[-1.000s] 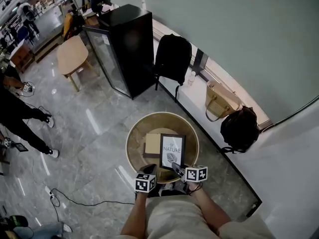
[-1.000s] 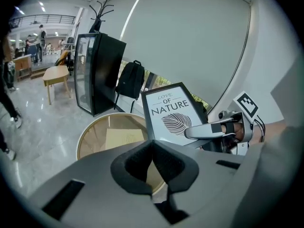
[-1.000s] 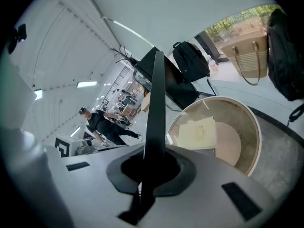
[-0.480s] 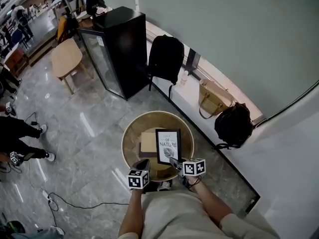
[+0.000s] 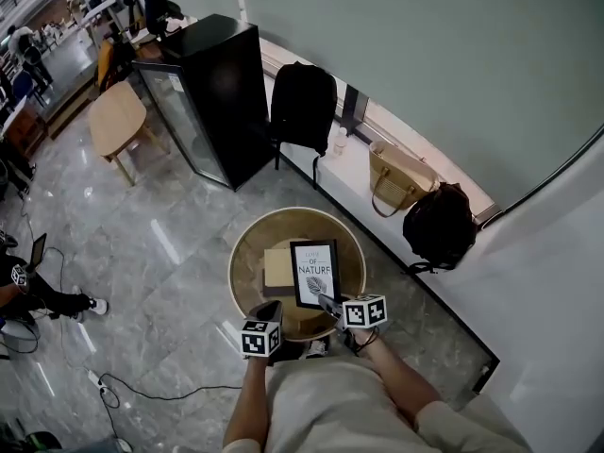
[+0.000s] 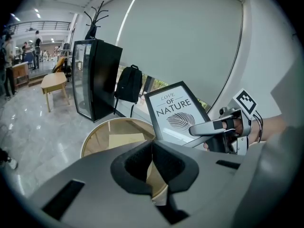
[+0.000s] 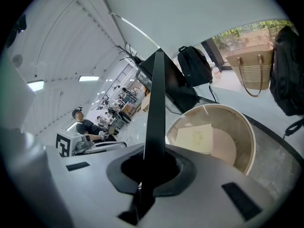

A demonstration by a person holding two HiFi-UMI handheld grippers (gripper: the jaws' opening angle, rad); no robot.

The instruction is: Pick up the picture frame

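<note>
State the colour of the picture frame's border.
The picture frame has a black border; the left gripper view shows it best.

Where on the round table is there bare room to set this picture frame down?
Bare wood lies along the far side of the round table, between the tan box and the rim, and right of the box. The near edge is crowded: the left gripper and the right gripper, gripping the picture frame, hang there.

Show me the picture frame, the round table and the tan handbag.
picture frame (image 5: 315, 272): head view, on the white print.
round table (image 5: 251, 245): head view, bare top near its left rim.
tan handbag (image 5: 400, 183): head view, middle of its body.
</note>
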